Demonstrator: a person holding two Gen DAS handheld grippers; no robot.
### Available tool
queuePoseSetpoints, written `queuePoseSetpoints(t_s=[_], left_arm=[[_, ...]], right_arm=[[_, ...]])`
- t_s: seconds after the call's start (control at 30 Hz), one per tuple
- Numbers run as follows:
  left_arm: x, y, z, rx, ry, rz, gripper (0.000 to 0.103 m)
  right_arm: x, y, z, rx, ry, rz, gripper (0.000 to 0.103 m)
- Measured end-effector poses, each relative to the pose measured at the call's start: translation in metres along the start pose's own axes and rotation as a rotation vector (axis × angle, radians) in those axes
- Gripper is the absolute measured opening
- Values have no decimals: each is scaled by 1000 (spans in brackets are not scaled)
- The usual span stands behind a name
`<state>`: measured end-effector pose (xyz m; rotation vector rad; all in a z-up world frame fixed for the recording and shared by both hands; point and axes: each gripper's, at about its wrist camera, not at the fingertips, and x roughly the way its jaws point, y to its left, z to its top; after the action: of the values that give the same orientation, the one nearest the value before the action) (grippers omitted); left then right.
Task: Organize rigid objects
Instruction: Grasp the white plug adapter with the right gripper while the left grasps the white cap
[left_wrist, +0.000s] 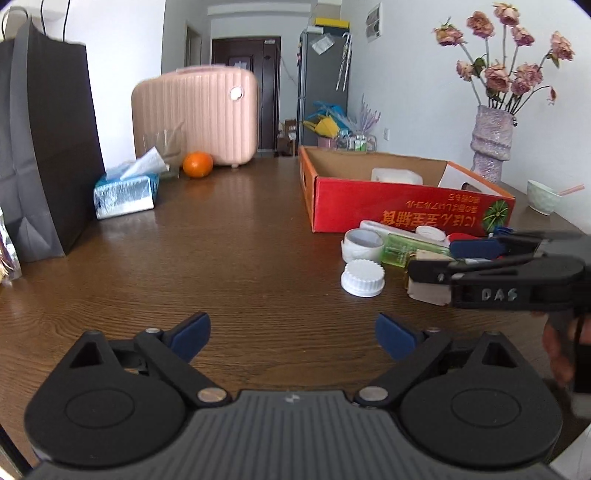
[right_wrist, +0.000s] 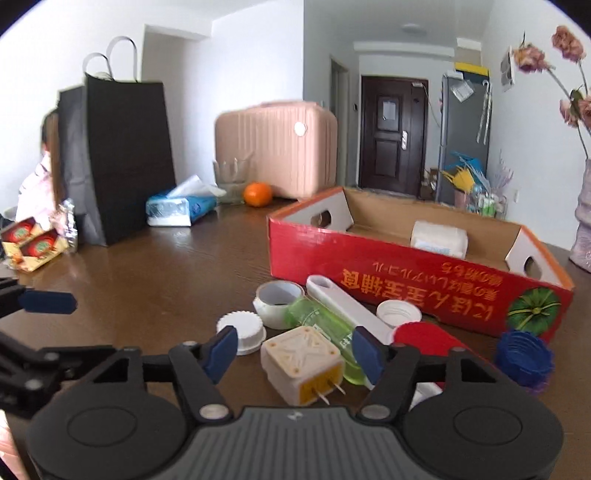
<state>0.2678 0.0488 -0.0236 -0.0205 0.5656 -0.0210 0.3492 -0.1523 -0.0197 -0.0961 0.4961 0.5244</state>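
Two claws hang low over the brown desk (left_wrist: 240, 229), both spread wide and gripping nothing. Right claw (right_wrist: 293, 354) levels at a cream plug adapter (right_wrist: 301, 360), which lies between its blue pads without visible contact, prongs toward the camera. Near the adapter lie a green bottle (right_wrist: 325, 325), a white ribbed cap (right_wrist: 242, 330), a tape roll (right_wrist: 279, 301) and a blue cap (right_wrist: 524, 356), all just in front of the red cardboard box (right_wrist: 413, 291). Left claw (left_wrist: 293, 336) points at bare wood, well left of the pile.
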Motion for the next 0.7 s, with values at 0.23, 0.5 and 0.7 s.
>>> queuePoseSetpoints(t_s=[0.23,0.5,0.7], left_arm=[[30,3,17,7,8,-40,77],[54,-13,27,25,60,-131,62],[78,-38,37,42,88,-189,62]], right_arm=[[-1,8,-6,-12,41,55,53],[27,9,3,2,153,30,38],[-5,-10,-17,37,150,-20,38]])
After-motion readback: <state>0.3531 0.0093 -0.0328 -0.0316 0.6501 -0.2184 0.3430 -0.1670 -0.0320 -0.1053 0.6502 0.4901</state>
